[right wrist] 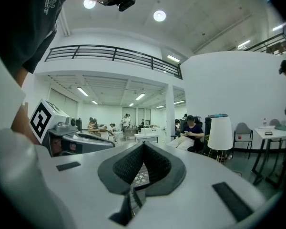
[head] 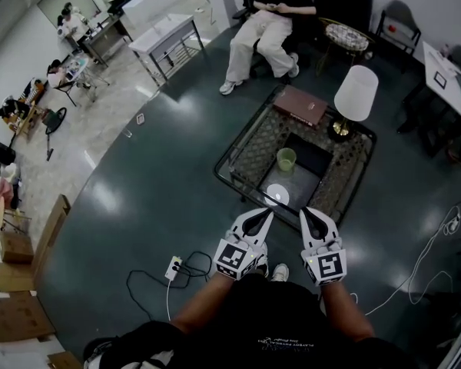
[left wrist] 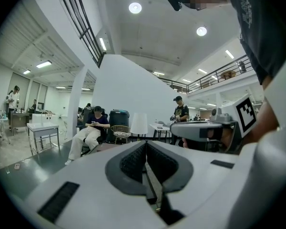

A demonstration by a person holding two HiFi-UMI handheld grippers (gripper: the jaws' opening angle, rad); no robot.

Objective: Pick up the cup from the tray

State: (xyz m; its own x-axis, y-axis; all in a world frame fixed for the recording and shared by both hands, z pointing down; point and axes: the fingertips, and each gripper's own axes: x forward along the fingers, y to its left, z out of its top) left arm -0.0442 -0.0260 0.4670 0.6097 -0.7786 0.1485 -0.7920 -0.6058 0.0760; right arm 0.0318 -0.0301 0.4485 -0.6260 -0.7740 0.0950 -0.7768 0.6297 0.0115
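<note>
Nearest, the person's forearms reach out over the dark floor [head: 138, 198], a claw in each hand, side by side and pointing toward a low glass tabletop [head: 238, 156]. The left claw [head: 267, 215] has its jaws pressed together with nothing between them, as its own view shows. The right claw [head: 306, 214] also meets at the tips and is empty; only the patterned tabletop shows through the slit lower down between its pads. In the head view both tips overlap the tabletop's near edge, either side of a round white patch [head: 276, 195] that may be a plate or glare. Beyond that patch, well apart from both claws and roughly on the line between them, the green cup [head: 286, 158] stands upright in the tabletop's middle, at the left edge of a dark square tray [head: 315, 156]. Farther on, a brown book [head: 300, 104] lies at the tabletop's far side, and a lamp [head: 356, 92] with a white shade stands to its right. Behind the tabletop a person [head: 265, 21] sits in a chair.
</note>
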